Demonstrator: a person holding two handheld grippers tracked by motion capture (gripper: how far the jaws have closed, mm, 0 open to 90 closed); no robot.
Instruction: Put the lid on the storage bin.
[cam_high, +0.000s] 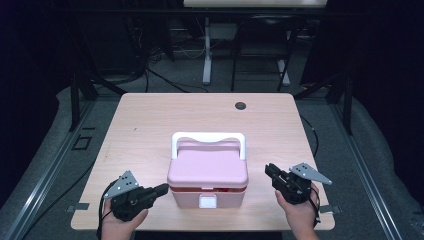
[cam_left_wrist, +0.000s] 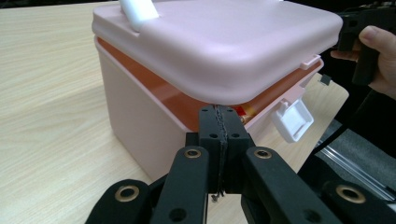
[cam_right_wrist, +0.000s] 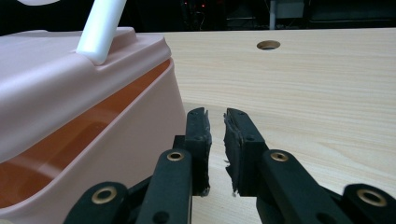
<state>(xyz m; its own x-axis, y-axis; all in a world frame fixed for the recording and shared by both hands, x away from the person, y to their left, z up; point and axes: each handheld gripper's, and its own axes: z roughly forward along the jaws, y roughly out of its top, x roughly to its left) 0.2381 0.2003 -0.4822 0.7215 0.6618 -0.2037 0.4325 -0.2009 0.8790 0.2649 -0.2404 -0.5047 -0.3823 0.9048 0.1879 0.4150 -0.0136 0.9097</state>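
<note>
pink box between two grippers

the table (cam_high: 150, 120) is light wood with a round hole (cam_high: 241, 105) near its far edge. the box (cam_high: 207, 177) sits near the table's front edge, midway across. its pink lid (cam_high: 207, 167) rests slightly raised, leaving a gap where an orange inner wall shows in both gripper views. a white handle (cam_high: 208, 137) stands up over the back of the lid, and a white latch (cam_high: 208, 201) hangs loose on the front.

the left gripper (cam_high: 161, 189) lies just left of the box, pointing at its lower front corner. in the left gripper view its jaws are pressed together with nothing between them, their tips close under the lid's rim.

the right gripper (cam_high: 270, 170) is near the box's right side, not touching it. in the right gripper view its jaws stand a narrow slit apart, holding nothing, over bare table beside the box wall.
</note>
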